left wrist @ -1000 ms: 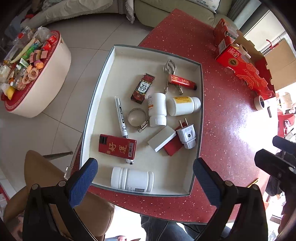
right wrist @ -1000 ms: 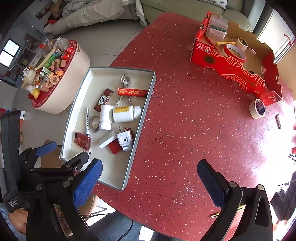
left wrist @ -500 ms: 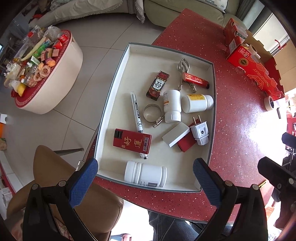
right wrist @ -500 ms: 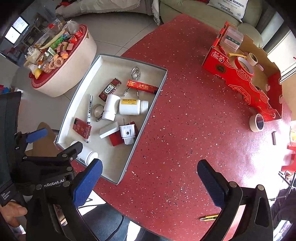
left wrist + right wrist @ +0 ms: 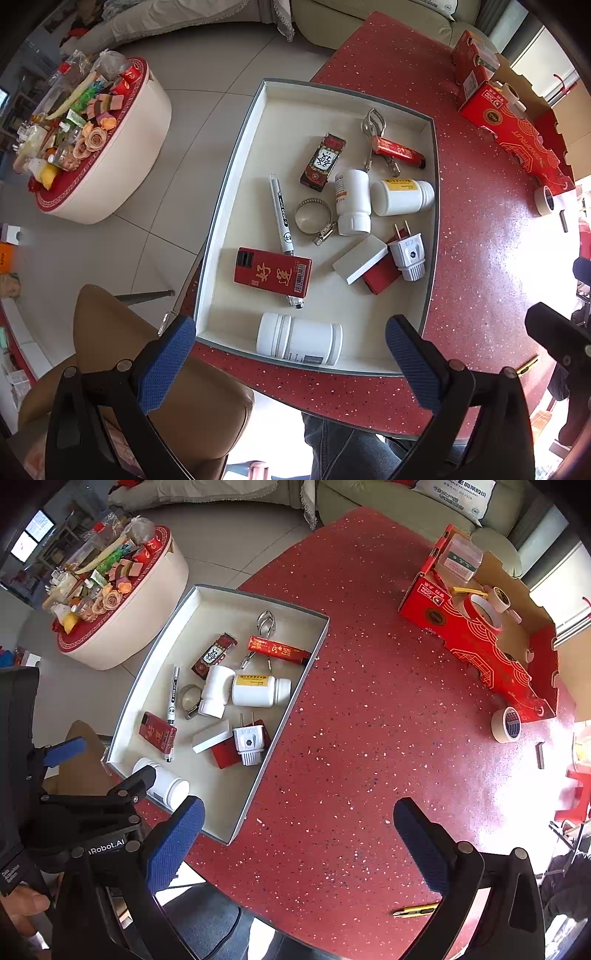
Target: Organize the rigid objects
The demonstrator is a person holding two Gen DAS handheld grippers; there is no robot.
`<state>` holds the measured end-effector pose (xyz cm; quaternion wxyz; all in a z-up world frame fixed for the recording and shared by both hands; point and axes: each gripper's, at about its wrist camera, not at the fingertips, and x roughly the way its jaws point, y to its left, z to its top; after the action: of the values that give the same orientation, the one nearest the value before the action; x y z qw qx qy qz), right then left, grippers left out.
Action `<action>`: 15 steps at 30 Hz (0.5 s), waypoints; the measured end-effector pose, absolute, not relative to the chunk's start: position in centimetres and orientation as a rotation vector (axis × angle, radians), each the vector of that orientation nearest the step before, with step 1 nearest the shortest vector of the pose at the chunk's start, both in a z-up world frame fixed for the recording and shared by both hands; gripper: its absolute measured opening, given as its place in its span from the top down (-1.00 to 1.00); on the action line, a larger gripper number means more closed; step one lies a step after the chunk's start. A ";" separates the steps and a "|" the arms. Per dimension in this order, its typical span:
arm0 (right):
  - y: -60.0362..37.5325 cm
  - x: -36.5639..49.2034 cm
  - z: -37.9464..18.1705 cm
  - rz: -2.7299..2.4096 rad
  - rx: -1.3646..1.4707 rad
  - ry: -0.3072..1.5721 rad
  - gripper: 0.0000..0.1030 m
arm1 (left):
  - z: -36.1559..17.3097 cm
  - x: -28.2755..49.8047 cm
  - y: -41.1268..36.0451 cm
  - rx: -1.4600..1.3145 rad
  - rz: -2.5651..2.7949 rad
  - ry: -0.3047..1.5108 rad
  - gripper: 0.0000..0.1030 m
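Through my left wrist camera, my left claw [image 5: 290, 354] hung spread wide and empty above the near edge of the shallow white tray [image 5: 236, 155], which sat on the red speckled table [image 5: 480, 229]. In the tray I counted three white bottles, all lying down: one [image 5: 299, 344] nearest my claw, two [image 5: 352, 201] [image 5: 402, 197] touching near the middle. There were also one marker pen [image 5: 281, 214], one hose clamp [image 5: 314, 221], one white plug [image 5: 408, 256], one red flat box [image 5: 273, 271], one white block [image 5: 360, 258], one dark patterned box [image 5: 323, 162] and one red-handled tool [image 5: 397, 149]. Through my right wrist camera, my right claw [image 5: 299, 843] was likewise released, holding nothing, over bare table beside the tray [image 5: 280, 716]. The red cardboard box [image 5: 476, 642] held two tape rolls and a clear container; one more tape roll [image 5: 506, 724] stood just outside it.
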<state>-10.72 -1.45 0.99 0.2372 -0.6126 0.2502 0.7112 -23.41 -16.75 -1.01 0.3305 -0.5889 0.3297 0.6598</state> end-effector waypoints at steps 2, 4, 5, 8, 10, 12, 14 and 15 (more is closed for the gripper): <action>-1.6 -10.8 0.8 1.951 -1.688 0.688 -1.00 | -1.0 -23.6 -16.9 -1.547 1.735 0.855 -1.00; -1.8 -10.9 0.7 1.951 -1.700 0.684 -1.00 | -1.1 -23.8 -17.1 -1.561 1.740 0.843 -1.00; -1.9 -11.0 0.6 1.951 -1.706 0.679 -1.00 | -1.2 -23.9 -17.2 -1.566 1.744 0.839 -1.00; -2.0 -11.2 0.6 1.954 -1.714 0.666 -1.00 | -1.2 -24.1 -17.3 -1.577 1.749 0.831 -1.00; -2.1 -11.2 0.6 1.955 -1.715 0.663 -1.00 | -1.3 -24.1 -17.3 -1.581 1.747 0.829 -1.00; -2.1 -11.2 0.5 1.951 -1.715 0.666 -1.00 | -1.3 -24.1 -17.3 -1.583 1.744 0.826 -1.00; -2.1 -11.3 0.5 1.950 -1.714 0.670 -1.00 | -1.3 -24.1 -17.3 -1.580 1.742 0.824 -1.00; -2.1 -11.3 0.5 1.951 -1.714 0.669 -1.00 | -1.3 -24.1 -17.2 -1.579 1.741 0.825 -1.00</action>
<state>-11.30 -2.09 0.52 0.2278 -0.6224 0.2430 0.7083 -24.11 -17.25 -1.32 0.3195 -0.6006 0.3140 0.6623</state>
